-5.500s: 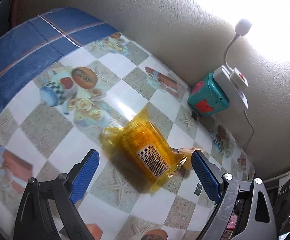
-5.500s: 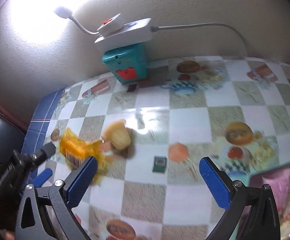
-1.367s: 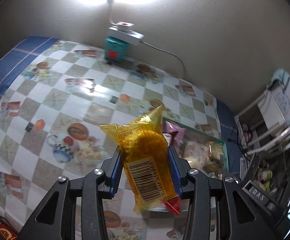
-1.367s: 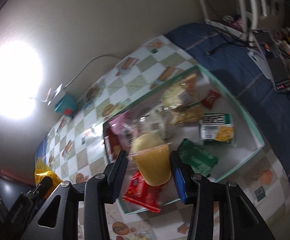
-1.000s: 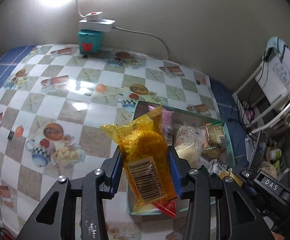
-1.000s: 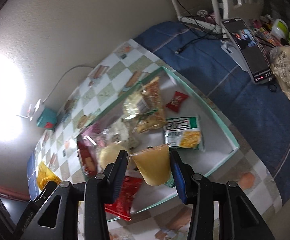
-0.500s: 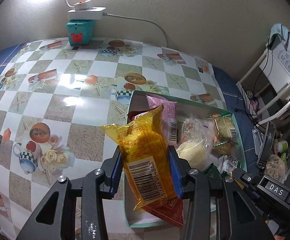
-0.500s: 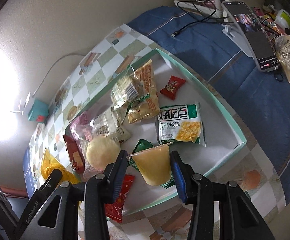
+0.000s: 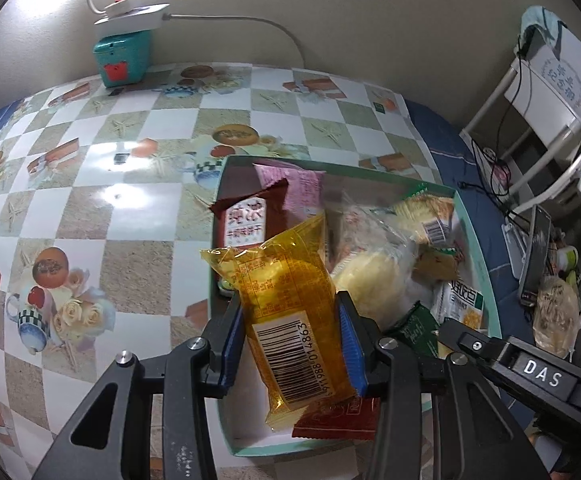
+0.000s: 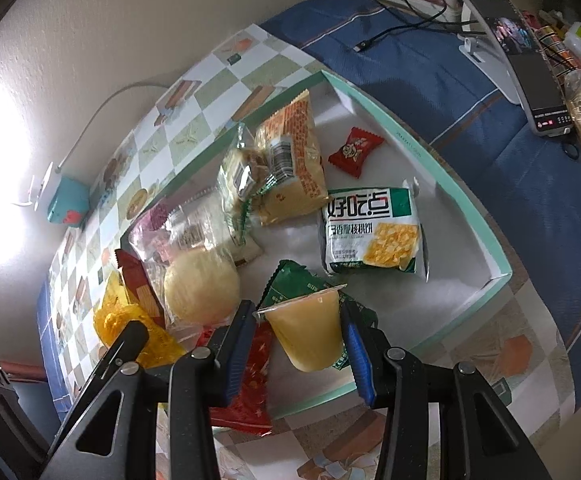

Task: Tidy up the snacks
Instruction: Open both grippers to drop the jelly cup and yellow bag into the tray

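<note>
My left gripper [image 9: 290, 340] is shut on a yellow snack packet [image 9: 286, 312] with a barcode and holds it above the near left corner of the teal-rimmed box [image 9: 484, 264]. My right gripper [image 10: 300, 332] is shut on a yellow jelly cup [image 10: 306, 332] and holds it over the box's near side [image 10: 422, 156]. The box holds several snacks: a green-and-white cracker pack [image 10: 372, 236], a round pale bun in clear wrap [image 10: 200, 286], an orange packet [image 10: 294, 160], a small red candy [image 10: 354, 152]. The yellow packet also shows in the right wrist view [image 10: 130, 324].
The box sits on a checkered tablecloth [image 9: 90, 200] over a blue cloth [image 10: 470, 92]. A teal box with a white power strip and lamp [image 9: 124, 52] stands at the wall. A phone on a stand [image 10: 518, 60] and a white rack [image 9: 550, 92] are to the right.
Both grippers, each still holding its snack, have moved closer to and lower over the box. The box's contents look larger in both views.
</note>
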Demonstrator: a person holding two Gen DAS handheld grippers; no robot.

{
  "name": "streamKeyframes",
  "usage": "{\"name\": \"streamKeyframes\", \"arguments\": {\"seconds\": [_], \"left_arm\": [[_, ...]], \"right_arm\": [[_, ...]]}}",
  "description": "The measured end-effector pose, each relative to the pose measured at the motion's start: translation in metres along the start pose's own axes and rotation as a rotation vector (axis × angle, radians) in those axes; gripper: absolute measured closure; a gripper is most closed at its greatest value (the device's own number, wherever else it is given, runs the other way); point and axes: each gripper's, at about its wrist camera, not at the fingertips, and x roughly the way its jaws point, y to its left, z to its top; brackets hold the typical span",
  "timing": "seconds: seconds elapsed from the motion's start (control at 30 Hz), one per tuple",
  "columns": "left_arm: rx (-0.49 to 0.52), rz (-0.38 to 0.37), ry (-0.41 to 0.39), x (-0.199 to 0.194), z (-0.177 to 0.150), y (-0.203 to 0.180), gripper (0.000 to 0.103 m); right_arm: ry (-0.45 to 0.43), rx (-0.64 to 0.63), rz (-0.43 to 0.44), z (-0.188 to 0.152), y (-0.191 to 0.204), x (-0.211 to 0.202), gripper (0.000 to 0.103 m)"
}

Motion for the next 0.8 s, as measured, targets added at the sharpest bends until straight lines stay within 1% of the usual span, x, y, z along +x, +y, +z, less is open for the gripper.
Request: {"name": "streamKeyframes", "arguments": {"seconds": [0.1,0.27,0.33,0.4,0.5,0.63,0.73,0.8], "left_arm": [[0.016,0.005,0.004,0.001,0.000,-0.003,0.058],[0.010,-0.001,0.012,0.000,0.001,-0.003,0.058],[0.009,-0.004,0.018,0.001,0.002,-0.003,0.054],[0.004,-0.015,0.028,0.002,0.001,-0.003,0.045],[-0.002,-0.020,0.039,0.003,0.001,-0.002,0.043],[-0.019,-0.037,0.043,0.000,0.003,0.001,0.038],[-0.038,-0.050,0.041,-0.004,0.004,0.005,0.035],[-0.048,-0.041,0.042,-0.005,0.005,0.010,0.025]], "right_arm": [[0.004,-0.011,-0.009,-0.001,0.003,0.001,0.055],[-0.005,-0.030,-0.018,-0.002,0.008,-0.001,0.054],[-0.009,-0.036,-0.023,-0.002,0.010,-0.002,0.054],[-0.008,-0.039,-0.025,-0.002,0.011,-0.002,0.054],[-0.009,-0.054,-0.034,-0.002,0.013,-0.002,0.052],[-0.021,-0.079,-0.039,-0.002,0.019,-0.006,0.043],[-0.029,-0.099,-0.049,-0.002,0.023,-0.007,0.042],[-0.034,-0.108,-0.055,-0.003,0.025,-0.008,0.041]]}}
